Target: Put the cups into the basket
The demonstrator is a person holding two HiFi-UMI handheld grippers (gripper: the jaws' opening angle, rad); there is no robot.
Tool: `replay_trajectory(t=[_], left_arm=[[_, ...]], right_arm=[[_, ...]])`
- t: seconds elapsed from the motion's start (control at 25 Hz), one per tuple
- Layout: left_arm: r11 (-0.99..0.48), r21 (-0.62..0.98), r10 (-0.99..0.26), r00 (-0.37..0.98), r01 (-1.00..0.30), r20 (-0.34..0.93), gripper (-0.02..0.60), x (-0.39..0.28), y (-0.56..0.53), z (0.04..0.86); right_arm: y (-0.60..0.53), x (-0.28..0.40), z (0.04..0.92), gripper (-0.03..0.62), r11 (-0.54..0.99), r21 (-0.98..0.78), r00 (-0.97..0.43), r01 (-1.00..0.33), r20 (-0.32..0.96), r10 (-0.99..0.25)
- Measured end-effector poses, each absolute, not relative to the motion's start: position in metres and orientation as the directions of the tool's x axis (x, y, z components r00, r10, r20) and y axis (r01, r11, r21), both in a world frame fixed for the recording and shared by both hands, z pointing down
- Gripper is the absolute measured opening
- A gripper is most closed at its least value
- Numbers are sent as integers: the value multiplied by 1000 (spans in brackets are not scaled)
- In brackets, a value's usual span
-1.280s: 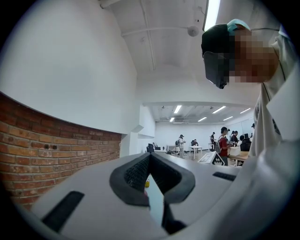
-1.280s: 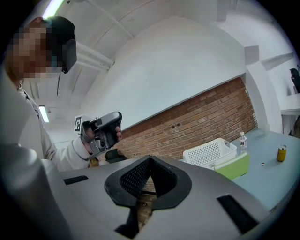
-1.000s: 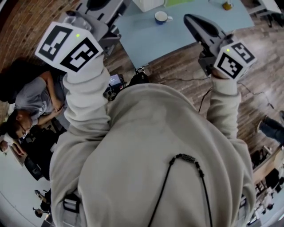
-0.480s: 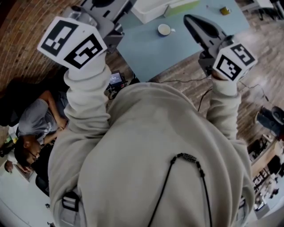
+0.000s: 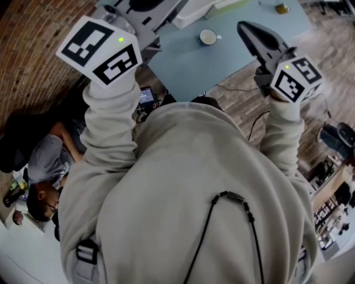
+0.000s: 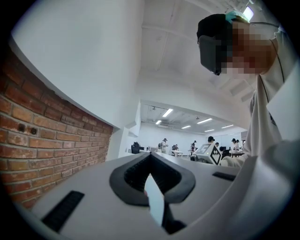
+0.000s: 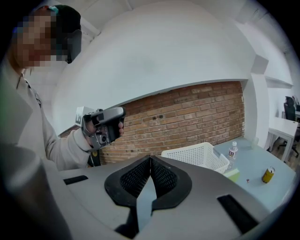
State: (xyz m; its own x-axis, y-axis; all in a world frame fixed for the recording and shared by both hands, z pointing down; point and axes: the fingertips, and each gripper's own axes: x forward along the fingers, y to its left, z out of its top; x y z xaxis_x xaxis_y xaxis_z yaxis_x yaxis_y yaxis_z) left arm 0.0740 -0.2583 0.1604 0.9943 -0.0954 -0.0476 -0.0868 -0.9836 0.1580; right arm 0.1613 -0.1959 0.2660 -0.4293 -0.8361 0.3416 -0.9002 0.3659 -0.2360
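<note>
left hand-held gripper (image 6: 150, 157): raised, clenched, empty | right hand-held gripper (image 7: 150, 159): raised, clenched, empty | cup (image 5: 208, 37): upright on counter (image 5: 188, 64), handle pointing right

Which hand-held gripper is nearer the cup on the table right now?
Right, by the head view. The right hand-held gripper is raised just right of the cup; the left hand-held gripper is raised farther off to its left.
</note>
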Motion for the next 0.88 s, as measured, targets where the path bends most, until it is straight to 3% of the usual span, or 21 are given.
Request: replay_trajectory(t=[0.88], left_arm=[[-963, 167, -218, 976, -213, -12, -2, 92, -299, 183]], right_arm=[[-249, 186, 291, 14, 455, -265, -526, -850, 378, -762]])
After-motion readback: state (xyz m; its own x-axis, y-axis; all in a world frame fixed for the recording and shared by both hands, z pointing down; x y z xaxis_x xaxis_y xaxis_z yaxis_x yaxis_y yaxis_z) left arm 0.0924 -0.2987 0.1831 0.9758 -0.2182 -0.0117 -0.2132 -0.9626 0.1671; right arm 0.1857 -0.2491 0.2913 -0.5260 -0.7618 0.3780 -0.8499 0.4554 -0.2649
